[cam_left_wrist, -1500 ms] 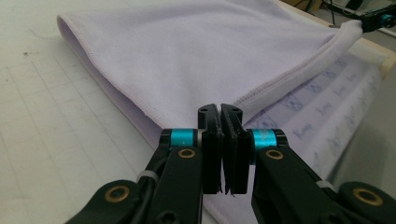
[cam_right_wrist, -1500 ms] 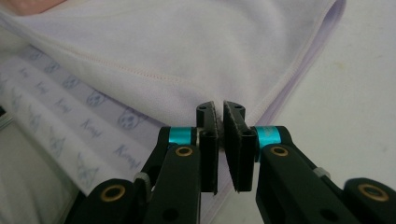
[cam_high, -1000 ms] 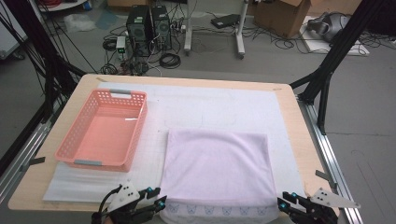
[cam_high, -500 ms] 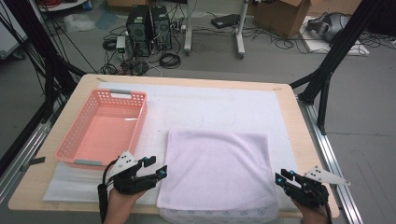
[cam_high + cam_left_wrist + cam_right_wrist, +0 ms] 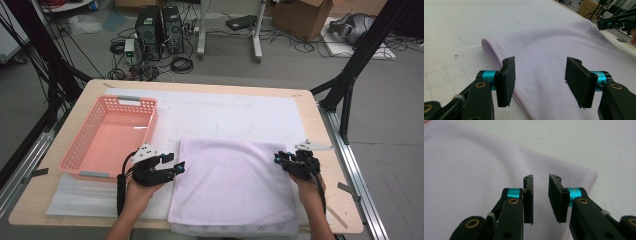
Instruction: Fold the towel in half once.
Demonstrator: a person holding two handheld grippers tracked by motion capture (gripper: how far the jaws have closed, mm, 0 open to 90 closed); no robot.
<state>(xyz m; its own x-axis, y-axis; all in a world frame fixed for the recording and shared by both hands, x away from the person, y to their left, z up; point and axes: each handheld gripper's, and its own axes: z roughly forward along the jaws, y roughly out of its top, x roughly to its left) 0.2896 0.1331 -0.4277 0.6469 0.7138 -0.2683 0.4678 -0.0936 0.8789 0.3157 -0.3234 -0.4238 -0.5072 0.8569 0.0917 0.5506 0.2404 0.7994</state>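
Flanking the folded lilac towel [image 5: 232, 185], we hold both grippers low. Our left gripper [image 5: 177, 166] is spread, pinching nothing. Our right gripper [image 5: 278, 157] has just been closing, a narrow gap left, empty.

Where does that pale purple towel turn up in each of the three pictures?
High view: the towel lies flat at the near middle of the table, right of the pink basket.
Left gripper view: it runs from the middle to the right, its folded edge by the left jaw.
Right gripper view: it covers the left and middle, behind the jaws.
Shared landmark: the white mat under the towel.
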